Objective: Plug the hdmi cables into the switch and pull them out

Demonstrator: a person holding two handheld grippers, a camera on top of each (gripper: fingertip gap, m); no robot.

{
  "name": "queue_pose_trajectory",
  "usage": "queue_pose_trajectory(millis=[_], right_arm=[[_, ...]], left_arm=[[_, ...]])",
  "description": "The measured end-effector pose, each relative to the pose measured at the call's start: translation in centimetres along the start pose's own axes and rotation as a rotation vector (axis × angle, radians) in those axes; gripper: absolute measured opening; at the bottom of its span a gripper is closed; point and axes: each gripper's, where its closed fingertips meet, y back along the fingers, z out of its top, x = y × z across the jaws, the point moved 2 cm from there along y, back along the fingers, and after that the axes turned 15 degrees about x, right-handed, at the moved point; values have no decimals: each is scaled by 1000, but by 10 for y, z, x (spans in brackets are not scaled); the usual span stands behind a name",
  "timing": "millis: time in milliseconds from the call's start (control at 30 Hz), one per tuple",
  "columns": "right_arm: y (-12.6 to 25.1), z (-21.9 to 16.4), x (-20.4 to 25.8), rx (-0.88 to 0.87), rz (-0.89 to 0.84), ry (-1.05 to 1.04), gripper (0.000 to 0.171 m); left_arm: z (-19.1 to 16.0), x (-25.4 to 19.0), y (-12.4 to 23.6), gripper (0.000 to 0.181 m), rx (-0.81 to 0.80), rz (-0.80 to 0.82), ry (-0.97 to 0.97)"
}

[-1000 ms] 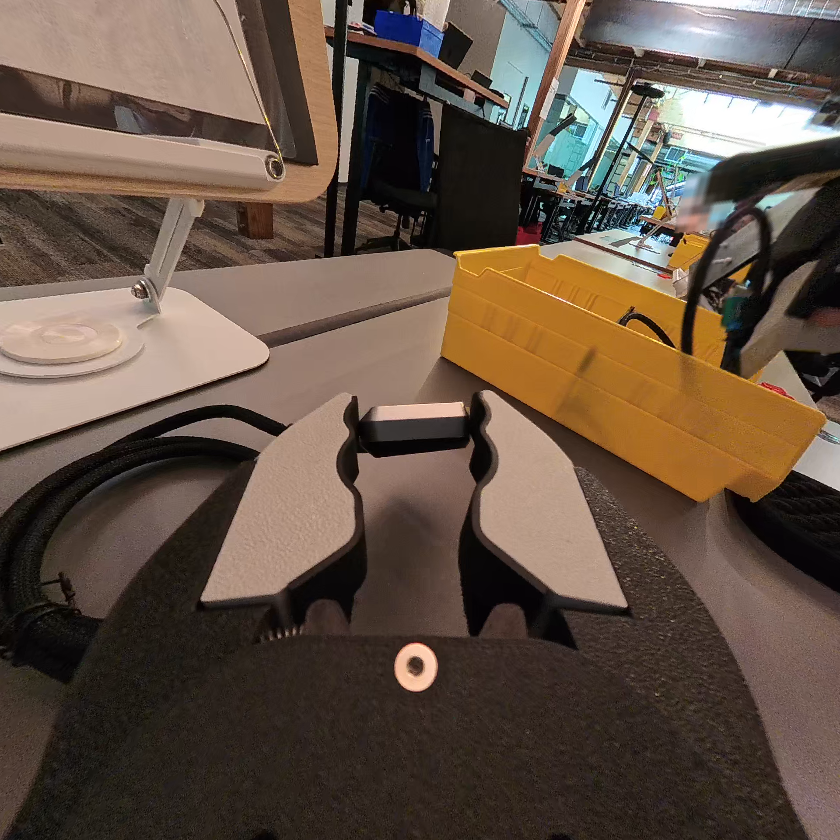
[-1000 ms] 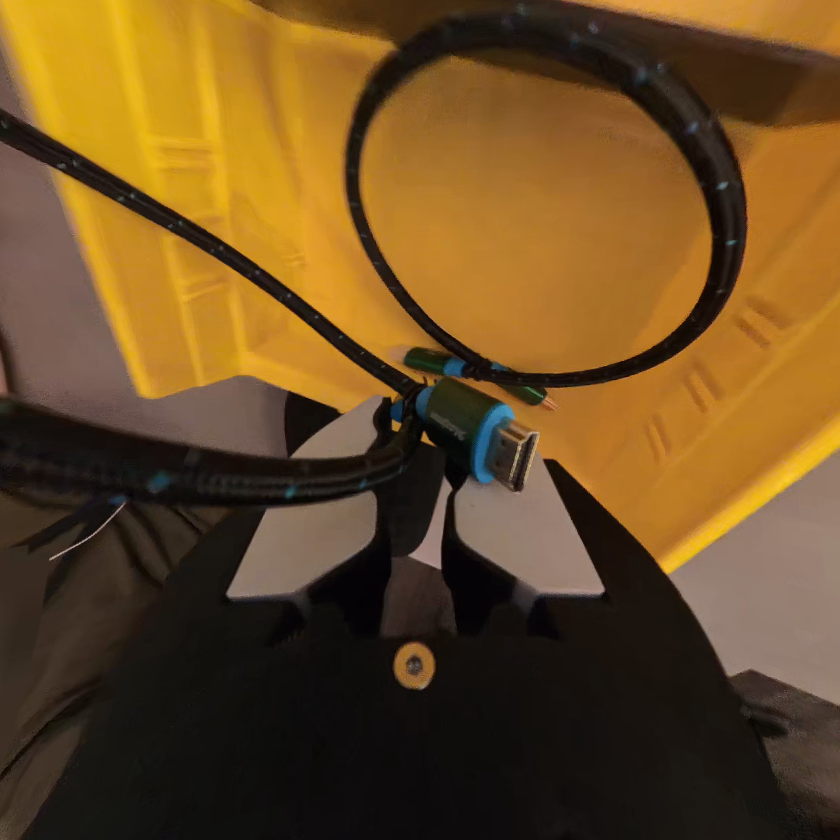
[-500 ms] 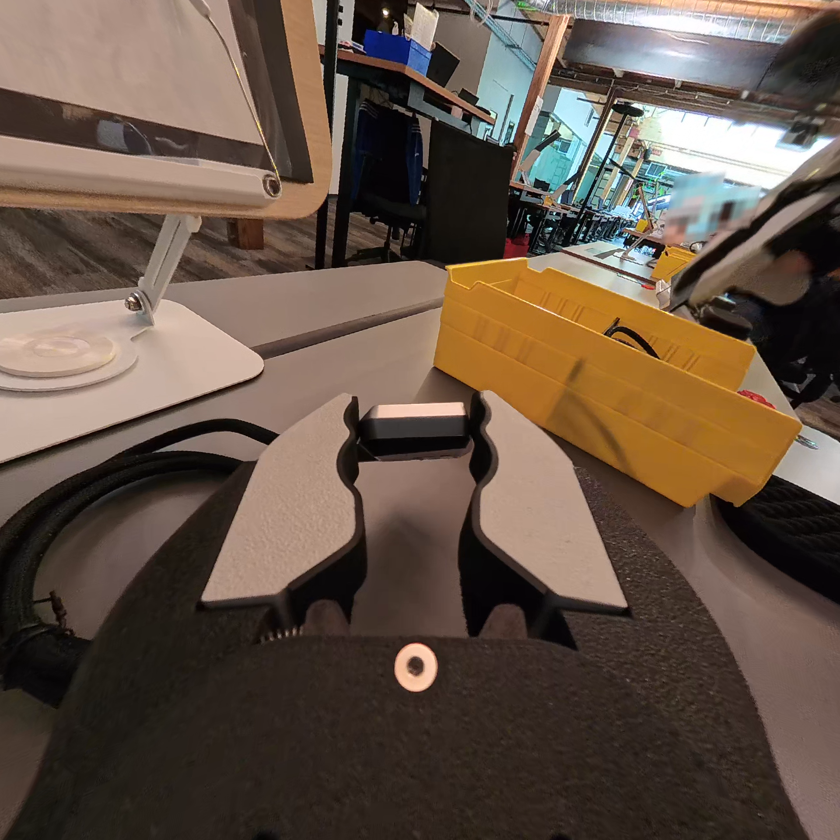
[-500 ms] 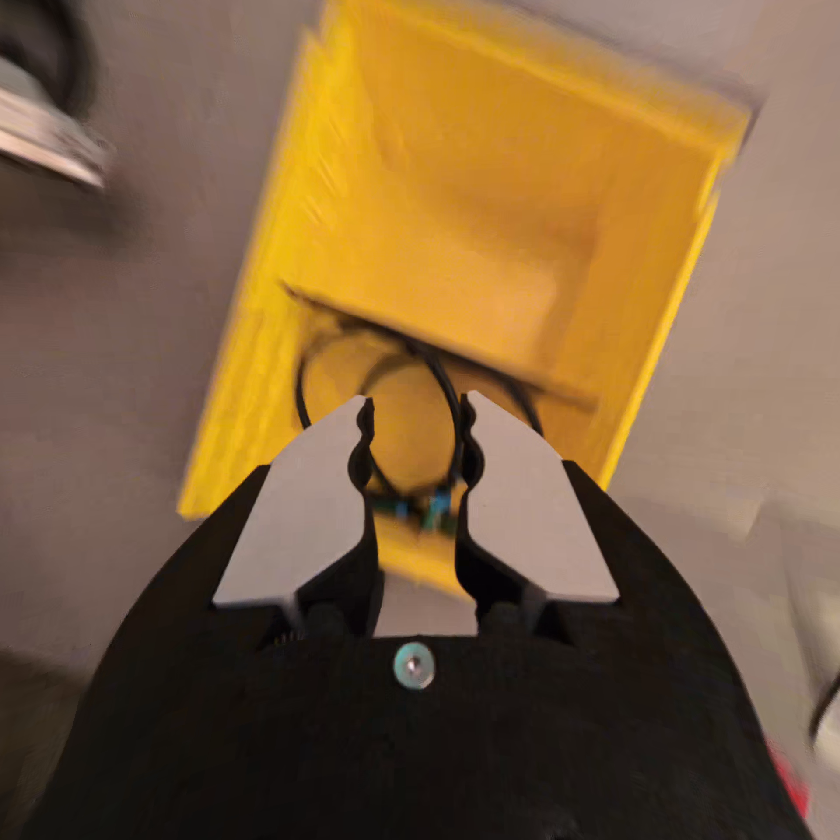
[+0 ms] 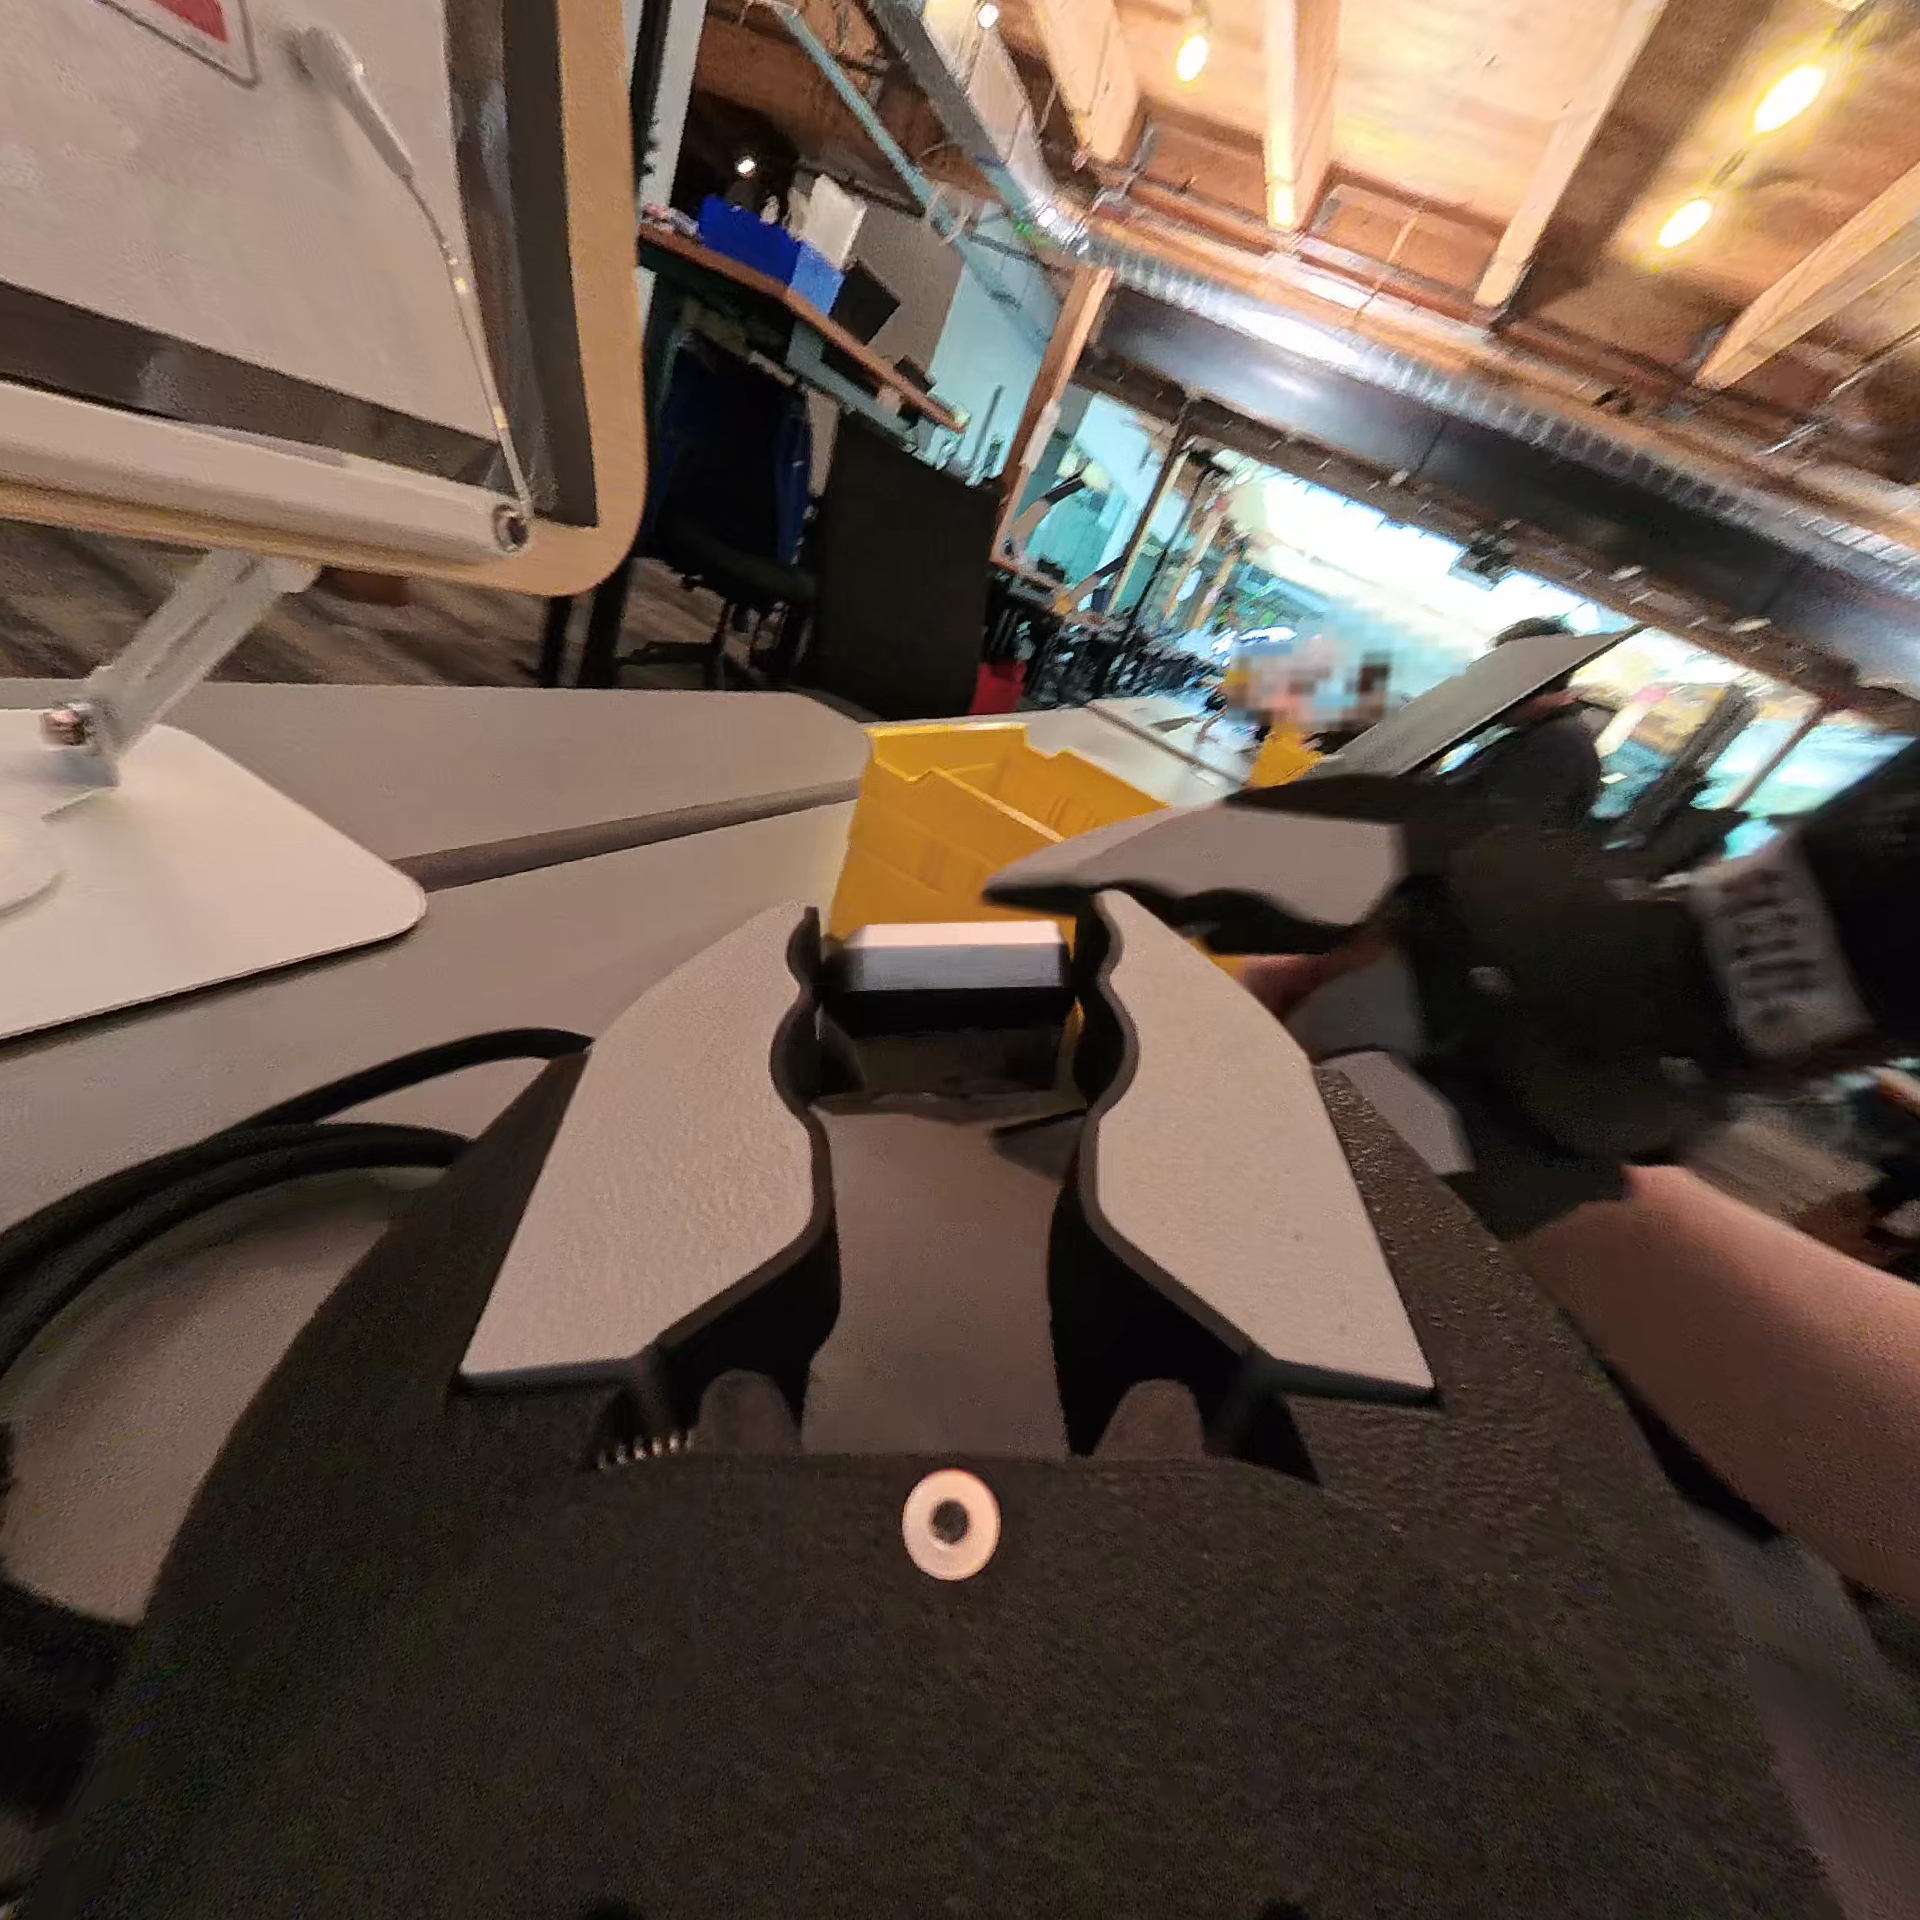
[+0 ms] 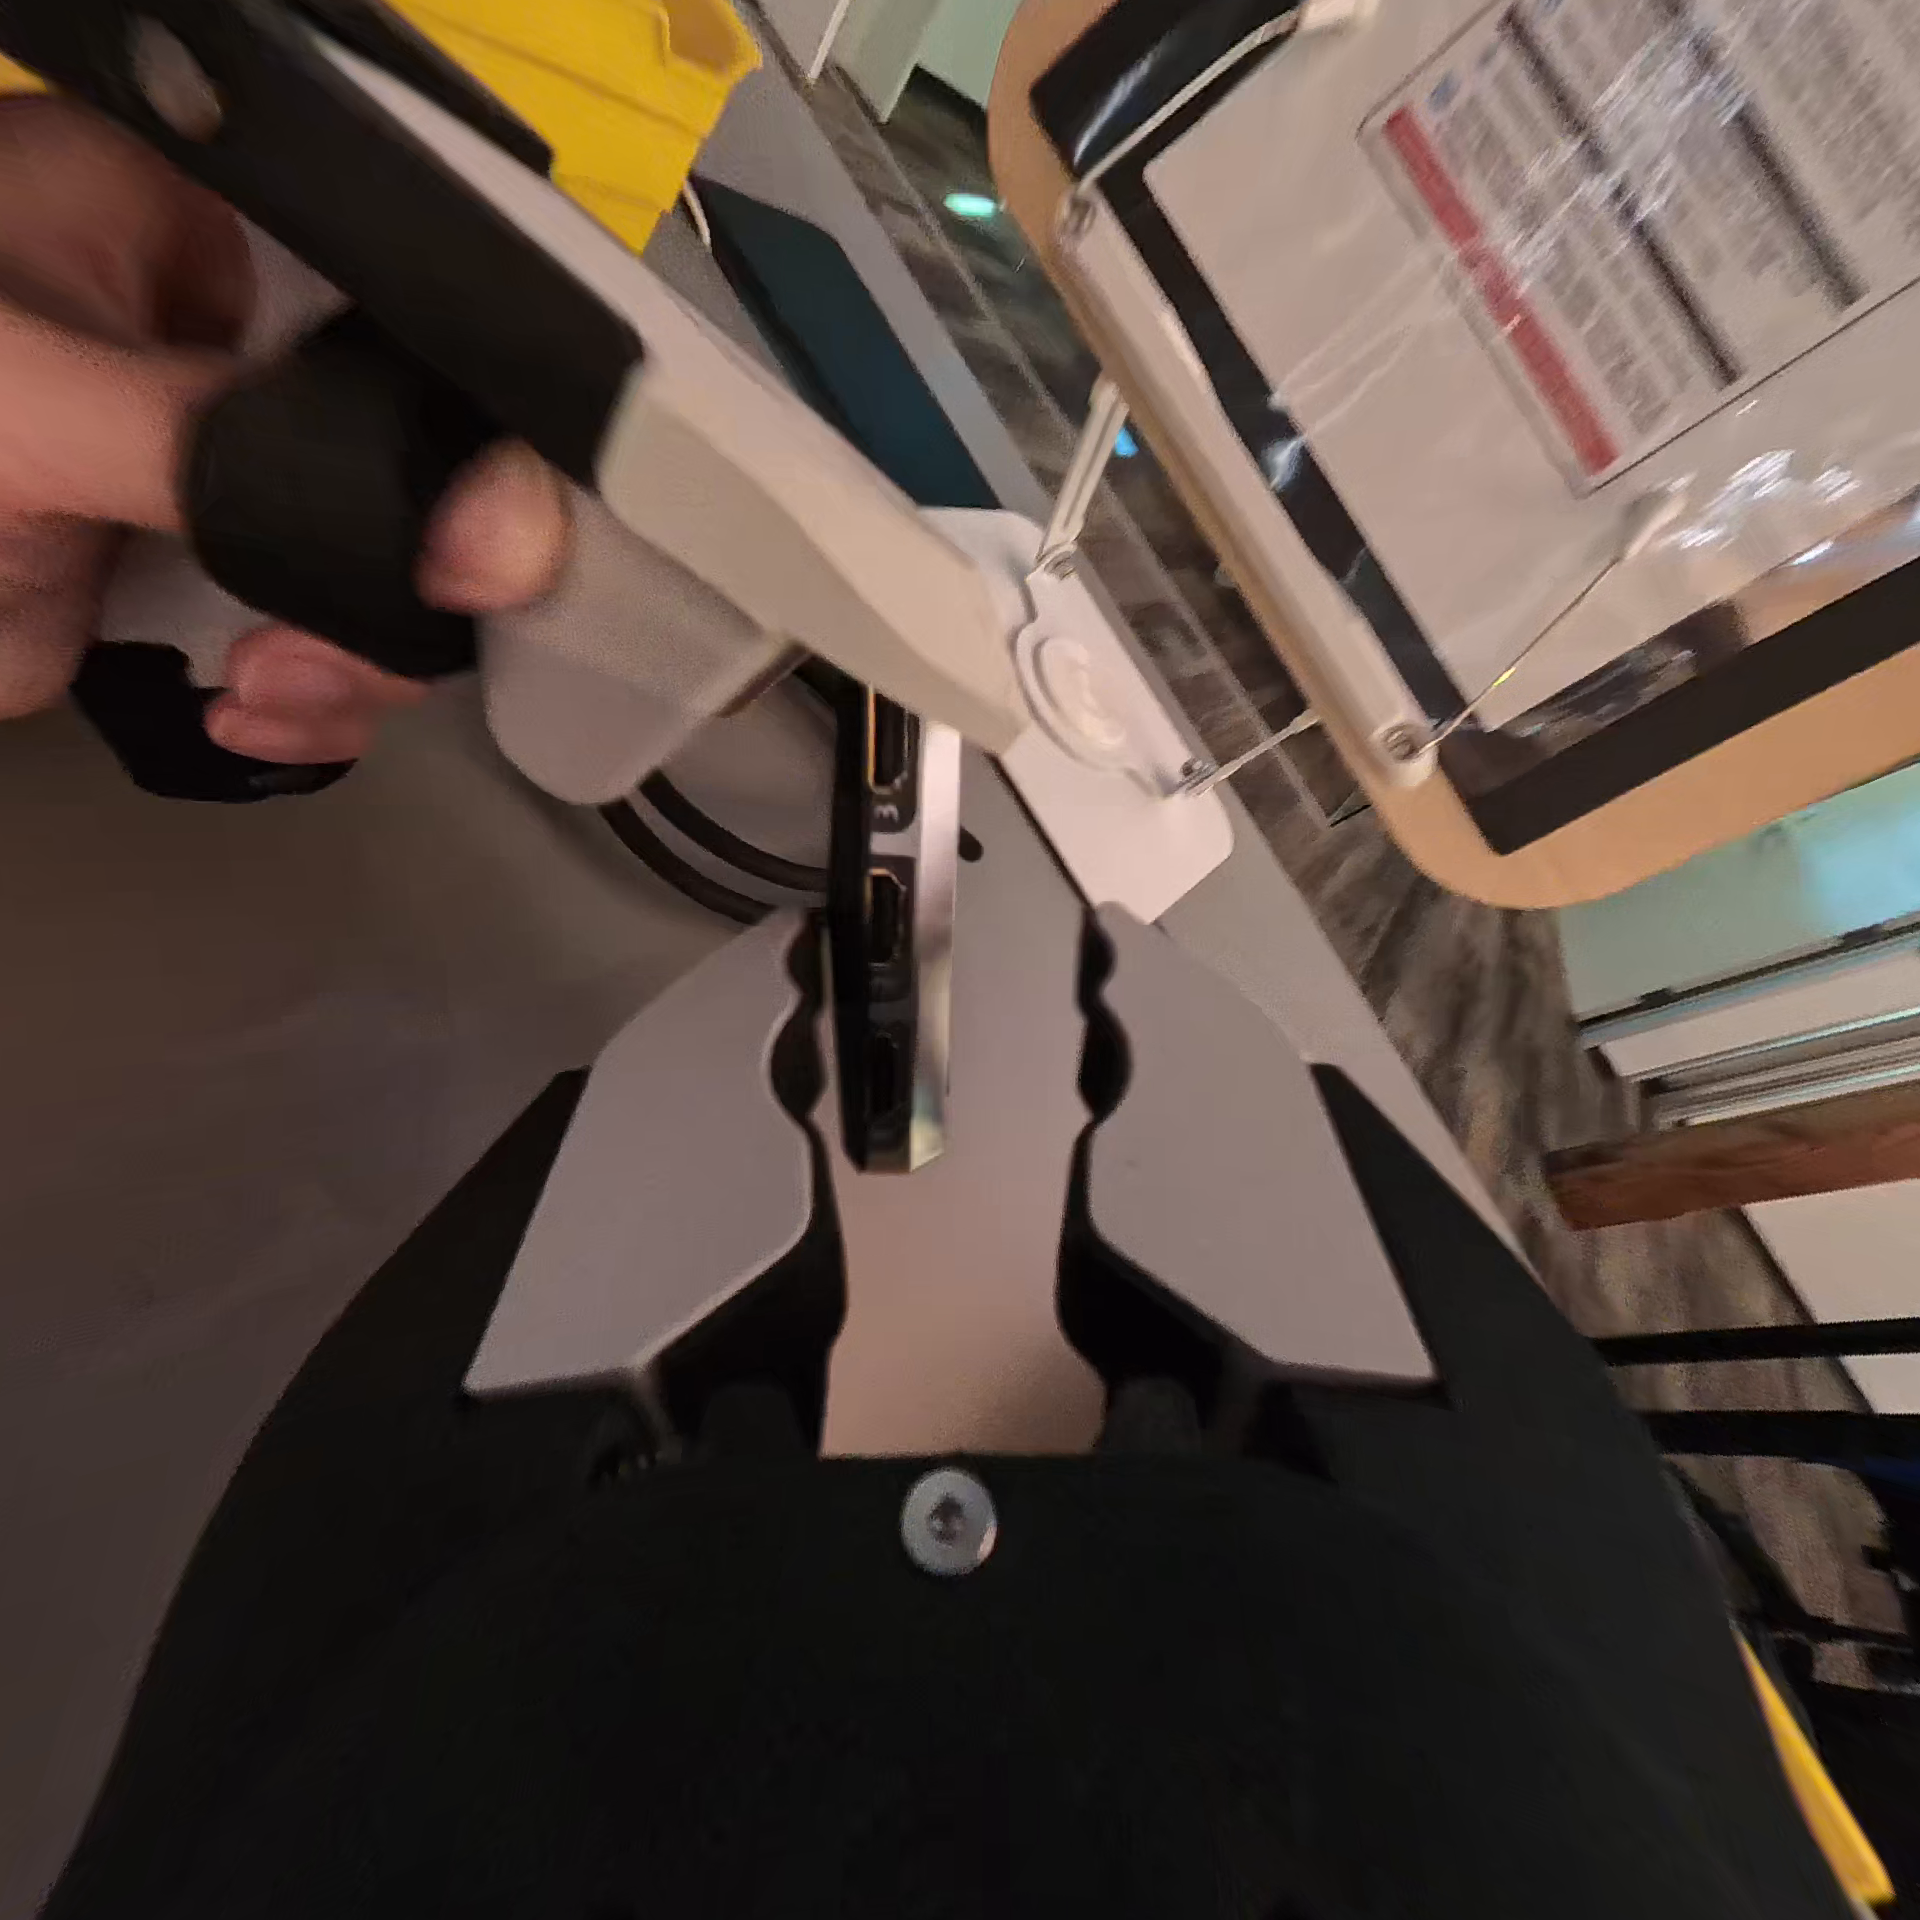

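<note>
My left gripper (image 5: 948,977) is shut on the HDMI switch (image 5: 951,971), a small black box with a silver top, gripped by its short ends. In the right wrist view the switch (image 6: 883,987) stands on edge with its row of empty ports facing me. My right gripper (image 6: 945,930) is open and empty, its fingers on either side of the switch's near end, the left fingertip (image 6: 727,1091) close beside it. One of its fingers (image 5: 1226,862) shows in the left wrist view just right of the switch. A black braided cable (image 5: 208,1164) lies on the table at left.
A yellow bin (image 5: 935,821) stands behind the switch. A white stand base (image 5: 208,883) and its framed sign board (image 6: 1455,416) are at the left rear. A hand (image 6: 104,416) holds the left gripper; a forearm (image 5: 1714,1351) crosses at right. The grey table (image 6: 260,1039) lies below. Only a small space, under 4 cm, lies between the two pairs of fingers.
My right gripper let go of the green-and-blue HDMI plug over the yellow bin, opened, and swung across to the switch. My left gripper tilted upward, still holding the switch.
</note>
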Motion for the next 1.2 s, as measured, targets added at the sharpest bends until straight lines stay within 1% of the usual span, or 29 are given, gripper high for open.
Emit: queue_pose_trajectory(millis=[33, 100, 167, 200, 233, 333, 433, 500, 667, 800, 933, 1033, 1100, 1200], right_arm=[[-3, -1, 4, 14, 52, 12, 25], [-3, 3, 1, 18, 51, 40, 23], [0, 6, -8, 50, 6, 73, 22], [2, 8, -14, 61, -6, 77, 22], [5, 10, -22, 57, -5, 60, 22], [24, 21, -53, 19, 15, -27, 22], [59, 38, -91, -34, -16, -59, 22], [88, 49, -117, -47, -61, -52, 22], [160, 70, -175, -49, -195, -9, 22], [203, 71, -217, -12, -314, 10, 22], [236, 65, -255, -19, -389, -46, 22], [242, 49, -274, 31, -397, -77, 22], [233, 33, -279, 92, -377, -84, 22], [209, 3, -275, 180, -321, -111, 22]], left_arm=[[2, -2, 1, 46, -15, -39, 23], [7, -2, 5, 46, -67, -107, 61], [14, -1, 16, 44, -170, -173, 103], [20, 2, 23, 48, -231, -180, 125], [23, 6, 31, 58, -273, -175, 140], [25, 11, 40, 60, -288, -118, 104], [26, 10, 43, 61, -317, -58, 44], [25, 9, 44, 57, -338, -42, 36], [13, 12, 32, 51, -277, -70, 60], [9, 13, 28, 48, -247, -53, 40], [5, 15, 25, 47, -222, -56, 52], [2, 17, 23, 46, -207, -61, 61], [1, 17, 22, 45, -197, -64, 61], [0, 16, 20, 44, -187, -61, 55]])
